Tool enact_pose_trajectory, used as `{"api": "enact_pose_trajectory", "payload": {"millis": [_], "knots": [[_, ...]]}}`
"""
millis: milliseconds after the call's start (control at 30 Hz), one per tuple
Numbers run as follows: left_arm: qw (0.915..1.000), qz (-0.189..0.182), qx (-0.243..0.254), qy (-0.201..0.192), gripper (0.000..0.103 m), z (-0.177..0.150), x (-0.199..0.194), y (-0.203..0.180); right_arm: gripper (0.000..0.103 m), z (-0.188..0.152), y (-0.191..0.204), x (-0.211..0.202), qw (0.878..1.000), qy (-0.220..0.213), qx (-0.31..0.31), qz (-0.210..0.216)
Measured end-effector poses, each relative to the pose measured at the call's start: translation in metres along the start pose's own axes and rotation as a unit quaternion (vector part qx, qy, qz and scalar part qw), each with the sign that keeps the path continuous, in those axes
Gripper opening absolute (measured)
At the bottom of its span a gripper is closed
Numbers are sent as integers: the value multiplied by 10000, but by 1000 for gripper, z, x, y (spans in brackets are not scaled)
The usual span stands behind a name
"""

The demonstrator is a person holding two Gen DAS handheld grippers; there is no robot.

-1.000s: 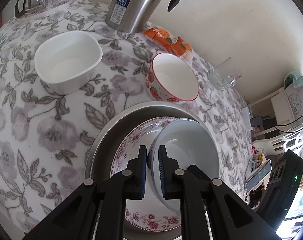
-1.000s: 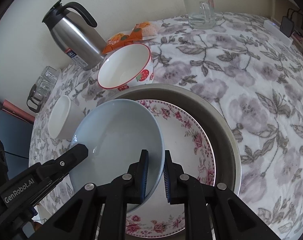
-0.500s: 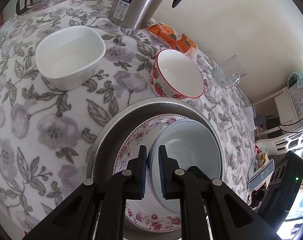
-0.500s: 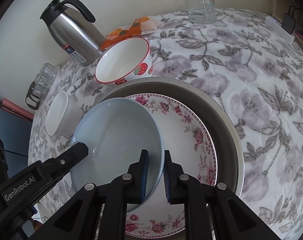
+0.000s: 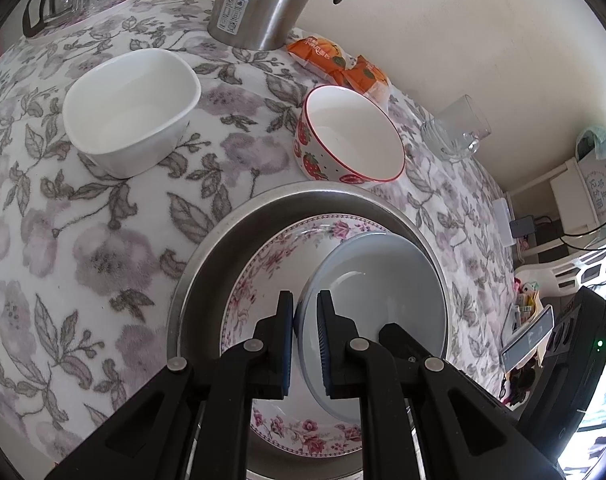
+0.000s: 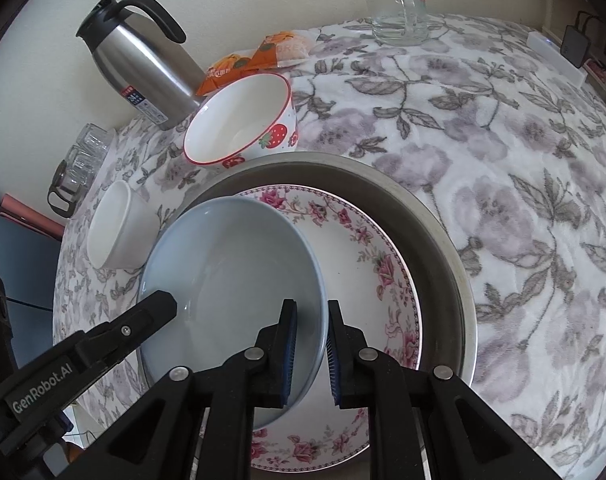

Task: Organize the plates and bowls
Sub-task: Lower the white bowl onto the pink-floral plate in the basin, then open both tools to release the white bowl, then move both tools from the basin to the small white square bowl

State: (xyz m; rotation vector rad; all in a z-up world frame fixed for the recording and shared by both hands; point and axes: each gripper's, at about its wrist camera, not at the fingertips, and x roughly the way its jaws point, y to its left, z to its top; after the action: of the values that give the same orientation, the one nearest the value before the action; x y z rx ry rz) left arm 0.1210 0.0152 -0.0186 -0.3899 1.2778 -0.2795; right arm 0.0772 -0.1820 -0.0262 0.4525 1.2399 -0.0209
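Plates and bowls sit on a flower-patterned desk (image 6: 503,128). Directly under both tools lies the largest piece, a steel basin (image 6: 435,216), with a floral plate (image 6: 367,256) nested inside it, apparently so sizes stack downward. I hold a pale blue bowl (image 6: 239,264) above that plate by opposite rims: my left hand-held gripper (image 5: 305,340) is clamped nearly closed on one edge, my right hand-held gripper (image 6: 313,346) likewise on the other, probably to keep the tilted bowl steady. Ahead of the left tool waits a white square bowl (image 5: 131,108); beyond both, smaller, a strawberry bowl (image 6: 243,124).
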Motion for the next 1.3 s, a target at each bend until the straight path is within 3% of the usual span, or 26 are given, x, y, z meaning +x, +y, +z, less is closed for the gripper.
{"api": "enact_pose_trajectory", "payload": {"millis": [233, 600, 667, 733, 867, 933, 1000, 1200, 1300], "knots": [[9999, -102, -109, 38, 12, 1, 0, 4, 18, 0, -2, -2, 10000, 5, 30, 76], [9996, -186, -177, -103, 12, 5, -15, 9, 18, 8, -1, -33, 9993, -365, -21, -5], [9996, -187, -180, -136, 15, 6, -19, 8, 18, 9, -1, -43, 9988, -487, -21, 29], [9995, -195, -149, -195, 25, 6, -25, 7, 18, 11, 1, -52, 9981, -606, -35, 35], [9992, -205, -97, -323, 31, 7, -35, 2, 20, 14, 4, -72, 9964, -840, -69, 11], [9989, -204, -84, -403, 41, 8, -41, 1, 25, 14, 6, -80, 9955, -945, -96, -24], [9985, -120, -67, -522, 49, 8, -49, -1, 37, 15, 9, -88, 9944, -1048, -136, -88], [9974, 41, -125, -709, 53, 10, -64, 3, 66, 15, 17, -100, 9916, -1219, -289, -319], [9964, 156, -131, -817, 61, 12, -70, 6, 75, 15, 19, -101, 9913, -1227, -363, -304]]}}
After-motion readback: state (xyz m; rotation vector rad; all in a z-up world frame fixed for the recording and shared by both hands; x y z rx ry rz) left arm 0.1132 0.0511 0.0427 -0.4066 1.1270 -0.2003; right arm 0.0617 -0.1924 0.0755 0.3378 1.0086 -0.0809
